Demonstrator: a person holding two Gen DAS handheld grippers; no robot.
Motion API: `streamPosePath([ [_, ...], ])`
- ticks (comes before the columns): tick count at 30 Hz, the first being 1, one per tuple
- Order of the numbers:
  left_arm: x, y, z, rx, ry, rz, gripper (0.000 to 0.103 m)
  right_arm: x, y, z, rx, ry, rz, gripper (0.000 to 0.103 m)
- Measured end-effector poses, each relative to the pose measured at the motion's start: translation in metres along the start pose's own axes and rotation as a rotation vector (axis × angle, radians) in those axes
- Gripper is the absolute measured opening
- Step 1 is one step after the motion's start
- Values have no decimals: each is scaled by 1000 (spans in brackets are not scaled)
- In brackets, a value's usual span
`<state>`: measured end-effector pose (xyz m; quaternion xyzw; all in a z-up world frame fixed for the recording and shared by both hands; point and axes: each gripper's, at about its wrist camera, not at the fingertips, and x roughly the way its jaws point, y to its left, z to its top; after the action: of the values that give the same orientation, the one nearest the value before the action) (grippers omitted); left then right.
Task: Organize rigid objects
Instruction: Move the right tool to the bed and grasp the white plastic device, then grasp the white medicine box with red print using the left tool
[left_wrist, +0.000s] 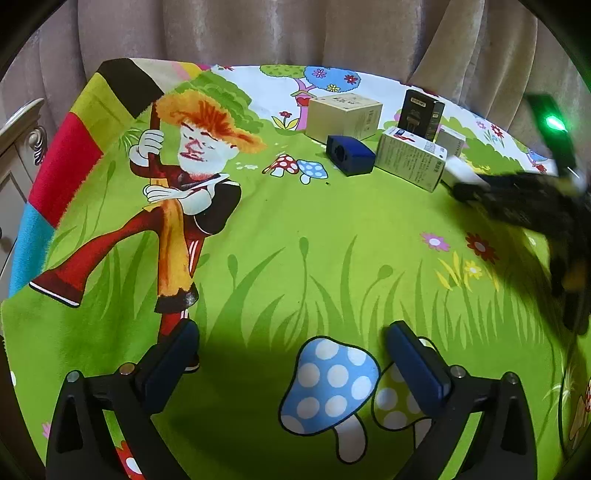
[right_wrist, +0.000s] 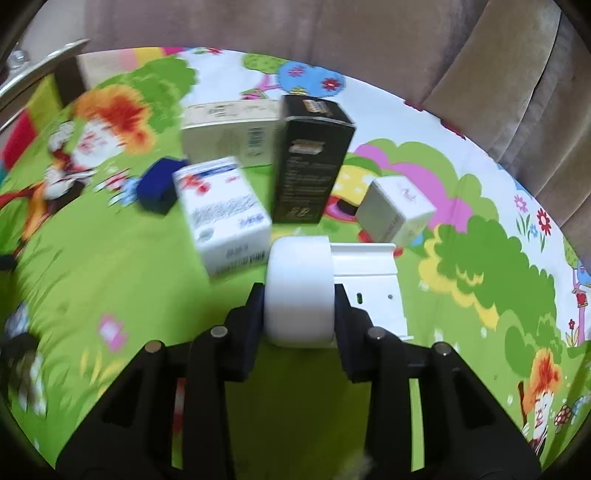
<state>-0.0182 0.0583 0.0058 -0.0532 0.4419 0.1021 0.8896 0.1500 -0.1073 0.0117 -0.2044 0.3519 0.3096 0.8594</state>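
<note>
Two hand-held grippers work over a cartoon-printed green cloth (left_wrist: 332, 229): the left hand-held gripper (left_wrist: 291, 362) hangs spread wide and empty, while the right hand-held gripper (right_wrist: 299, 306) clamps a white rounded plastic device (right_wrist: 299, 288) just beside the white printed carton (right_wrist: 225, 214) and tall black box (right_wrist: 310, 158).
</note>
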Motion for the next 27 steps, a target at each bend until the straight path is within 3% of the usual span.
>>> streamPosePath([
  [6,2,-1,3,-12,11,13,103,-66,17,-73,-43,-7,-78,40],
  [9,9,-11,15,-103,66,51,103,-94,24,-110,-27,-19,-107,40],
  [12,19,-44,39,-136,85,-47,103,-109,23,-127,-6,-15,-130,40],
  [15,35,-81,68,-205,55,-82,103,-107,26,-127,-17,-11,-156,40],
  [20,76,-126,121,-284,39,17,103,-106,28,-128,-34,-13,-174,40],
  [23,93,-137,142,-271,12,129,103,-105,27,-128,-30,-13,-170,40],
  [24,99,-137,144,-258,28,149,101,-105,26,-128,-29,-13,-169,40],
  [25,103,-133,143,-251,55,126,90,-105,27,-128,-28,-13,-168,40],
  [26,98,-132,138,-227,31,120,81,-105,26,-128,-27,-13,-168,40],
  [27,90,-130,130,-191,3,93,54,-105,26,-127,-27,-13,-167,40],
])
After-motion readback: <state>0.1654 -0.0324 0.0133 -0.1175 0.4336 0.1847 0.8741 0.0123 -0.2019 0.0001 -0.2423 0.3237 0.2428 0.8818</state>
